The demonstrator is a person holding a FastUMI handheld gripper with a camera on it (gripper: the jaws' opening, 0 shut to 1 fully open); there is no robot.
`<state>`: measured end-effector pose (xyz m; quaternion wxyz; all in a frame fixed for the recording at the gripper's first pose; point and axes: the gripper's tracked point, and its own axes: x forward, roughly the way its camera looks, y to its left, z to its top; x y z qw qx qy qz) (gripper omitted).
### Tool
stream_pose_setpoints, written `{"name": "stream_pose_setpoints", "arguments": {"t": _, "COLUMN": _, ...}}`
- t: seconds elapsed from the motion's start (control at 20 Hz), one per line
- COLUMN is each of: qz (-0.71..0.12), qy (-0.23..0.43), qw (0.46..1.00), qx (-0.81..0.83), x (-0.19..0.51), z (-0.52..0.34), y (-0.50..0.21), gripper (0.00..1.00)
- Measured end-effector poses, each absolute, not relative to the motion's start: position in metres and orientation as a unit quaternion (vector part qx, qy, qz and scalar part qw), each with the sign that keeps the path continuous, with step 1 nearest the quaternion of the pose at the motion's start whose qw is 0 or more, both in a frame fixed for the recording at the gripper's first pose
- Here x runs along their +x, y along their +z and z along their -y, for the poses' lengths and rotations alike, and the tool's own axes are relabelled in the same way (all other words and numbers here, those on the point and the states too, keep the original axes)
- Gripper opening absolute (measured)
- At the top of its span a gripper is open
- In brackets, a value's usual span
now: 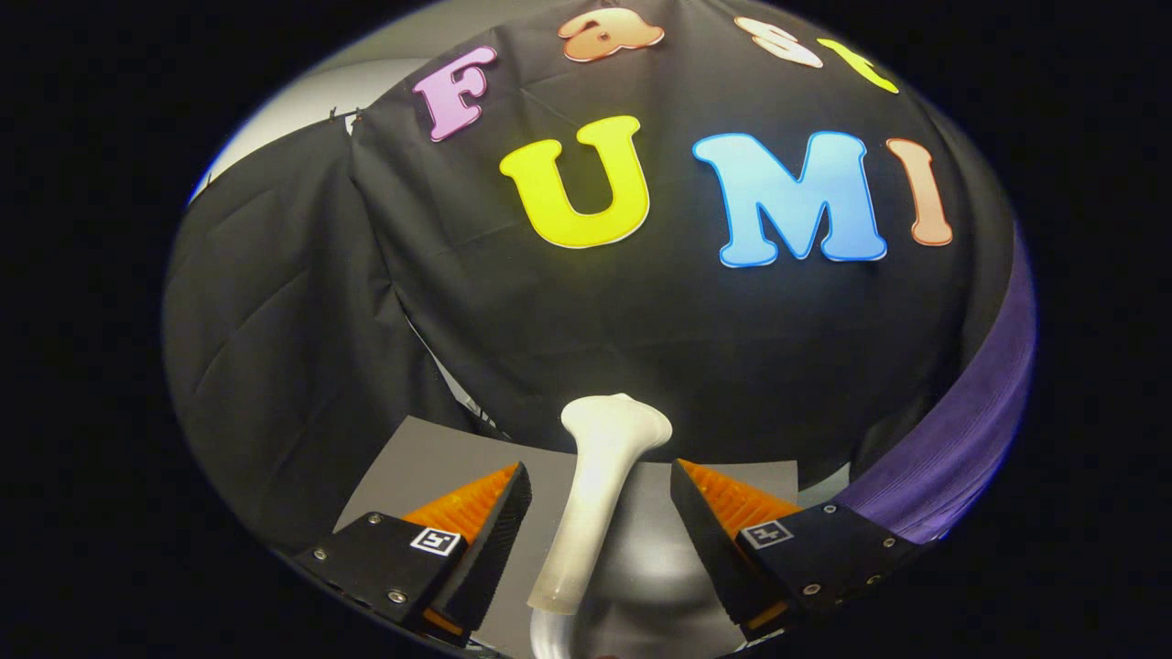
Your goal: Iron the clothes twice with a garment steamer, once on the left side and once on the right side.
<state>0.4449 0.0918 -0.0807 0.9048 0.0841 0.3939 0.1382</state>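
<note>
The gripper (600, 476) has its two fingers spread apart, and a white garment steamer (600, 485) stands in the gap between them. Neither finger touches the steamer; there is free space on both sides of its handle. The steamer is upright with a small tilt, its wide flat head (615, 421) is at the top, just beyond the fingertips, and its narrow handle goes down between the fingers to a pale hose (549, 636) at the bottom. Each finger carries a small square marker (435, 540) with a black and white pattern; it has no words that I can read, and I see no brand name on the steamer. Under the fingers lies a grey table (430, 458). Behind the steamer hangs the black cloth wall (641, 320) of the booth. To the right of the right finger, a purple garment (971, 430) hangs in a long folded strip beside the black cloth, well apart from the steamer's head.
</note>
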Motion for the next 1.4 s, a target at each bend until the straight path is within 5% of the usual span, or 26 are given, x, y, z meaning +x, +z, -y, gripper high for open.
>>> {"name": "stream_pose_setpoints", "arguments": {"t": 0.55, "qz": -0.481, "qy": 0.148, "qw": 0.852, "qx": 0.147, "x": 0.455, "z": -0.111, "y": -0.149, "gripper": 0.88}}
{"name": "stream_pose_setpoints", "arguments": {"t": 0.85, "qz": -0.49, "qy": 0.147, "qw": 0.83, "qx": 0.223, "x": 0.458, "z": -0.119, "y": -0.16, "gripper": 0.69}}
{"name": "stream_pose_setpoints", "arguments": {"t": 1.0, "qz": -0.486, "qy": 0.147, "qw": 0.828, "qx": 0.238, "x": 0.451, "z": -0.119, "y": -0.155, "gripper": 0.47}}
{"name": "stream_pose_setpoints", "arguments": {"t": 1.4, "qz": -0.415, "qy": 0.173, "qw": 0.865, "qx": 0.224, "x": 0.407, "z": -0.113, "y": -0.104, "gripper": 0.41}}
